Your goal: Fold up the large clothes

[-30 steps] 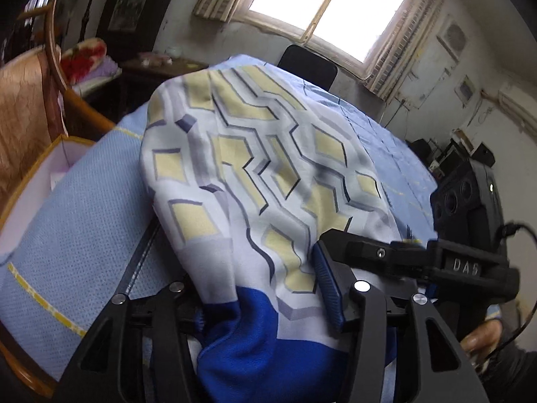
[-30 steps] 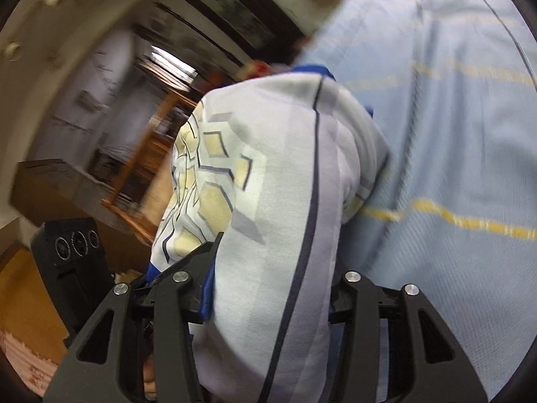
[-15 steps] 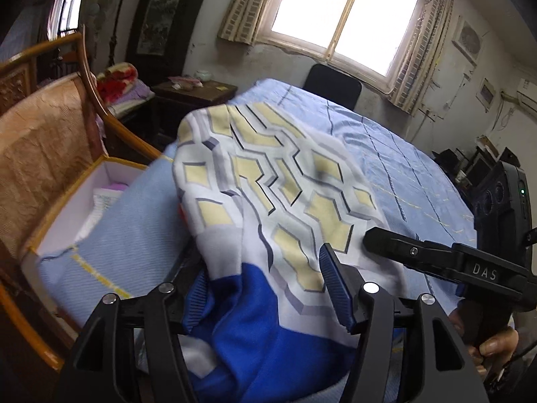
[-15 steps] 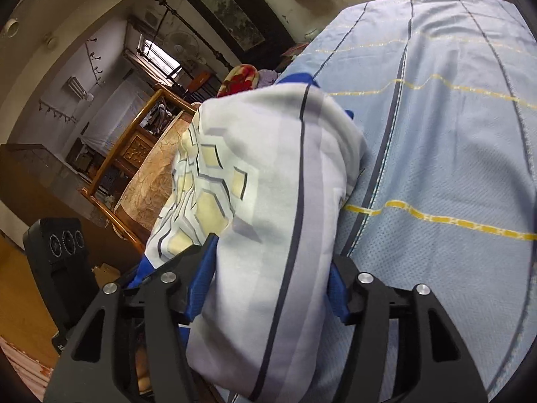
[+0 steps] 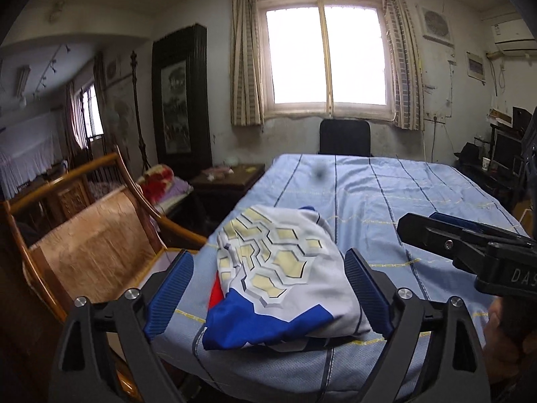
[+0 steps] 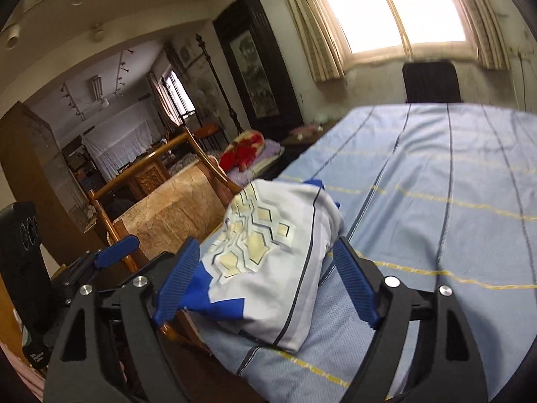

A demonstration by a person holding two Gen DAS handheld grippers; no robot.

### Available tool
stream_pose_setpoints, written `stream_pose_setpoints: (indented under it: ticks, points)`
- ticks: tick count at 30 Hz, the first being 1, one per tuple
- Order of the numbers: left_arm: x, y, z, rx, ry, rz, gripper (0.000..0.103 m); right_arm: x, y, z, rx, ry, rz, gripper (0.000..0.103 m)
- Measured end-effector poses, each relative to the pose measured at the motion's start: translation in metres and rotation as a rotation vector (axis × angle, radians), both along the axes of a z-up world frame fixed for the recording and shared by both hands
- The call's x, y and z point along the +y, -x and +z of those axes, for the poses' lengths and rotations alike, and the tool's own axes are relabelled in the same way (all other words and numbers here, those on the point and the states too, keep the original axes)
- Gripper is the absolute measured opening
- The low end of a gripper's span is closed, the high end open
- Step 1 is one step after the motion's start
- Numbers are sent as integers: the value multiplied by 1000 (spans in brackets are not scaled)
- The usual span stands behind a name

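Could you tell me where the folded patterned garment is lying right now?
The folded patterned garment lies on the blue striped bedsheet at the near left corner of the bed, beside the wooden chair, released, seen between each gripper's open fingers.

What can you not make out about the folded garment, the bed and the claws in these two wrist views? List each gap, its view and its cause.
- Folded garment: inner layers and underside, both views; its own top layer covers them.
- Bed: near edge, left wrist view; left claw frame covers it.
- Right claw: only one finger shows, left wrist view; right edge cuts it.
- Red item beside the garment: too little shows to identify it.
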State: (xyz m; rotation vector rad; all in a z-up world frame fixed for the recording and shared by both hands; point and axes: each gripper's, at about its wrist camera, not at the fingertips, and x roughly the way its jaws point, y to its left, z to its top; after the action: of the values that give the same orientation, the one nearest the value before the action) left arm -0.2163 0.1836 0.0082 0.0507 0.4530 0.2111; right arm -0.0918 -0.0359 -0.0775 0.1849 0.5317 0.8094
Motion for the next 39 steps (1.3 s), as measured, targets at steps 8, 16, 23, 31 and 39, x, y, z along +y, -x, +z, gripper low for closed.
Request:
stream_pose_setpoints:
  ticks: [8,16,23,31,39]
  points:
    - [-9,26,9,-46,-17,22,99,-27,35,5,-43,-9,-45,84]
    - [-6,26,-3,-27,-12,68,99,-19,31,-23,20,38,-40,84]
    - [11,11,-26,40,-15,165,99,-8,24,-34,29,66,-33,88]
    - [39,-1,-42,112,12,255,99,31,7,-44,45,144,33,93]
    - [49,-6,-50,139,47,265,99,48,-4,-57,71,138,56,93]
